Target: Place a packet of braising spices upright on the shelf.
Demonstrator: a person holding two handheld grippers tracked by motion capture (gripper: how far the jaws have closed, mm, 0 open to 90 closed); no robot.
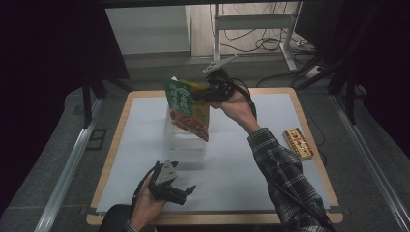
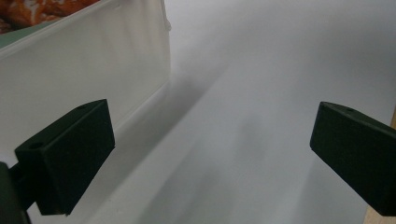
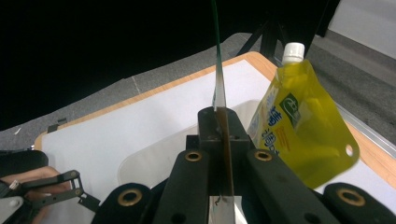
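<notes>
While the left tool gapes empty, the right tool pinches the green pouch edge-on.

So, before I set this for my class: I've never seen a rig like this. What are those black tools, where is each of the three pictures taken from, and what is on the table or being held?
A person sits at a table holding a two-jaw gripper in each hand. The high view looks down from above; the other two come from cameras riding on the grippers, looking along their jaws.

The right gripper is shut on the edge of a green food packet, lifted above a translucent white bin. A yellow spouted pouch stands in the bin.

The left gripper rests open low near the table's front edge, holding nothing; its view shows the bin's wall beside it.

A small red and yellow box lies flat near the table's right edge.
</notes>
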